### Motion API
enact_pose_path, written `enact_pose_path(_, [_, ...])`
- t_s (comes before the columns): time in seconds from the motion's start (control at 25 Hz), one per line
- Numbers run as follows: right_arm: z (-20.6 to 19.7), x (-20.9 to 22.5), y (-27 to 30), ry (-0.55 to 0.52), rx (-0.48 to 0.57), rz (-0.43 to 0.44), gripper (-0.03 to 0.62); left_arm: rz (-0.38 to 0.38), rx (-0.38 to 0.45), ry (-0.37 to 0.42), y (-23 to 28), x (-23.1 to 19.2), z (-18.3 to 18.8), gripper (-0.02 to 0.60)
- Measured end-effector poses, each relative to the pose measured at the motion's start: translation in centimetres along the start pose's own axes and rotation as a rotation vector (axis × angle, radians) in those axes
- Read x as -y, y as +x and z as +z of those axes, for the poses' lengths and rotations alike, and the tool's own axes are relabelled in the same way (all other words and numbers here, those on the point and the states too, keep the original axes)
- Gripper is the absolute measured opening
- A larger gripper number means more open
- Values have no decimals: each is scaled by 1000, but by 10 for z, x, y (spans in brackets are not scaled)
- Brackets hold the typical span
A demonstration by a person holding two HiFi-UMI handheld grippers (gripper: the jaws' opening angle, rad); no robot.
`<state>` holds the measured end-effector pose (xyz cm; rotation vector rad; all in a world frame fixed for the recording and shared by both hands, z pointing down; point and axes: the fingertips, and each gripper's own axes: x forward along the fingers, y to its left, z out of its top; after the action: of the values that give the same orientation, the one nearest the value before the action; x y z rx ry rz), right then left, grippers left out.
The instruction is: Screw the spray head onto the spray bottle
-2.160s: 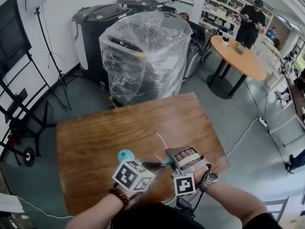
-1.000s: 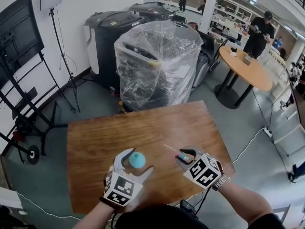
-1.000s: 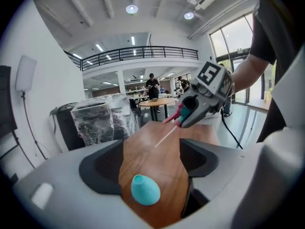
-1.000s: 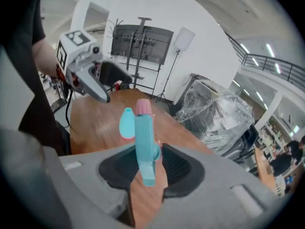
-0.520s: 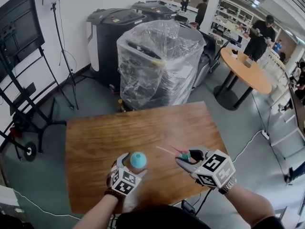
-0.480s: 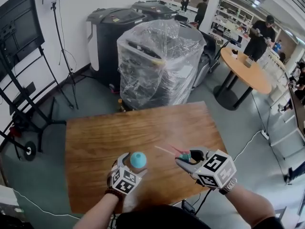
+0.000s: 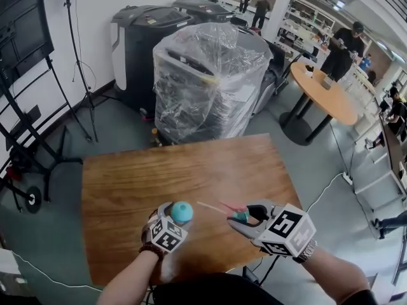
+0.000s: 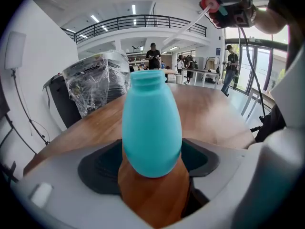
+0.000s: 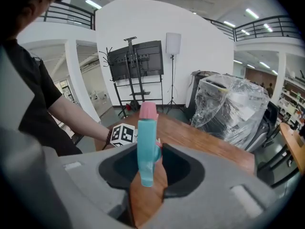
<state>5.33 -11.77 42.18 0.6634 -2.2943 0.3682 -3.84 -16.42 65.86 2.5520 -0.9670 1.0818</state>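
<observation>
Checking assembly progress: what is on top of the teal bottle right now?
Nothing: the teal bottle has a bare, open neck. The spray head is apart from it, clamped in the right gripper. The bottle's inside cannot be seen through its opaque wall.

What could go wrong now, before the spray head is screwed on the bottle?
1. The spray head, held by the right gripper, trails a long thin tube; it may miss the narrow neck and bend.
2. The left gripper has just been closing on the round spray bottle, between its fingers; the bottle might turn or slip during screwing.
</observation>
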Motion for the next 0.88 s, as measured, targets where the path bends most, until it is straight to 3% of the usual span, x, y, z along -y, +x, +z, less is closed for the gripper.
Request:
enact_pose_path(0.2, [0,-11,6,-71,-45,25,120,31,-22,67,-5,0,1,393])
enact_pose_path(0.44, [0,-23,9,-164,-92,62,120,149,-166,332,-23,-9,9,385])
enact_pose_path(0.56, [3,-26,11,-189,-103,68,120,186,-249,429,-30,-15,8,385])
enact_pose_path(0.88, [5,-36,1,-217,-79,90,120,215,-398,469,-45,-27,-13,385])
